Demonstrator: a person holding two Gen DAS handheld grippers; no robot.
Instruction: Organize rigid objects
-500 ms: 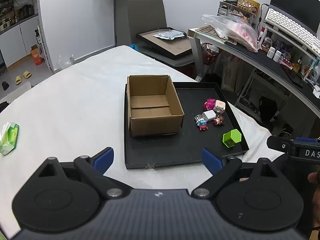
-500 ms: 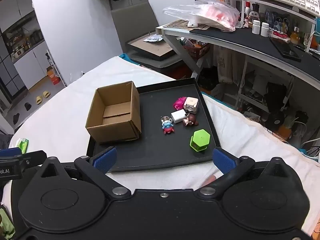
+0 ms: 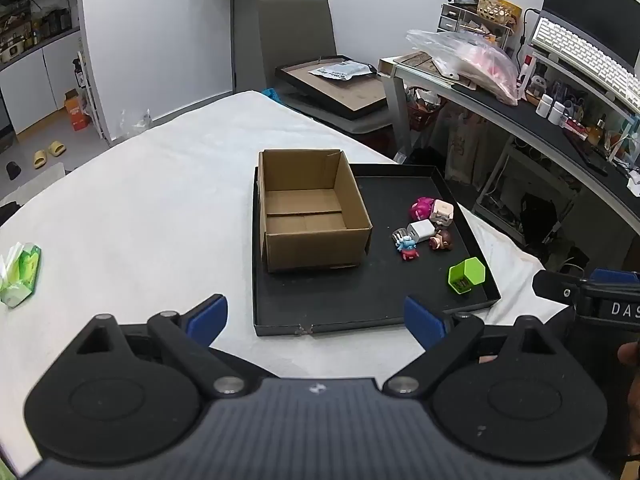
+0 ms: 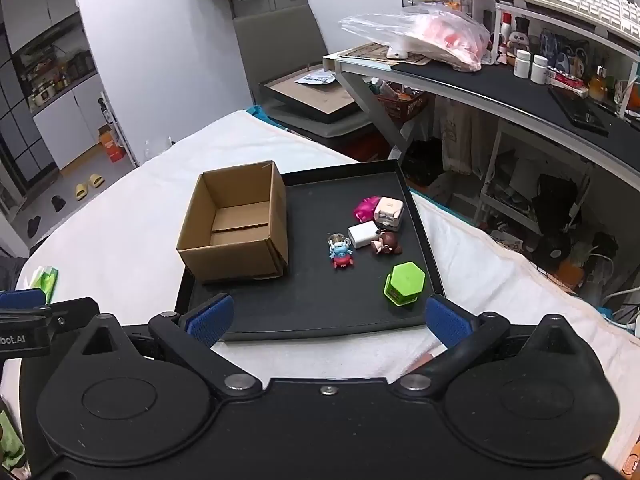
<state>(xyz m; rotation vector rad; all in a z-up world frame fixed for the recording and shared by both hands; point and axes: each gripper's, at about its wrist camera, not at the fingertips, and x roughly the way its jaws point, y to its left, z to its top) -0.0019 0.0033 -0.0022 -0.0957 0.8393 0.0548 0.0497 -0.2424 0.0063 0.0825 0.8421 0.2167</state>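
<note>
1. Left gripper (image 3: pixel 316 316) sat with its blue-padded jaws spread wide, nothing between them; it hovered over the white-covered surface (image 3: pixel 140 220) just short of the near rim of the flat black tray (image 3: pixel 360 296).
2. Right gripper (image 4: pixel 326 316) was likewise wide apart and empty; positioned just short of the tray's near edge, on the side with the small items.
3. Open brown cardboard box (image 3: pixel 308 208) stood upright on the left part of the tray, looked empty inside.
4. Loose items were clustered on the right part of the tray, apart from the box: green hexagonal plastic container (image 4: pixel 404 283) nearest the right gripper; blue-and-red toy figure (image 4: pixel 341 254); white plastic cube (image 4: pixel 363 235); brown round-headed figurine (image 4: pixel 386 243); beige blocky toy (image 4: pixel 389 210); pink toy (image 4: pixel 365 208) beside it.
5. Judgement: the step was approach, nothing picked yet; sorting into the box appeared not started.
6. Next move likely called for the right gripper to advance and drop onto the green container, the closest target; jaws should straddle two flat faces, not corners; then carry over to the box.
7. Risk: the middle cluster was tight, several pieces touching; a grab there could knock neighbours.
</note>
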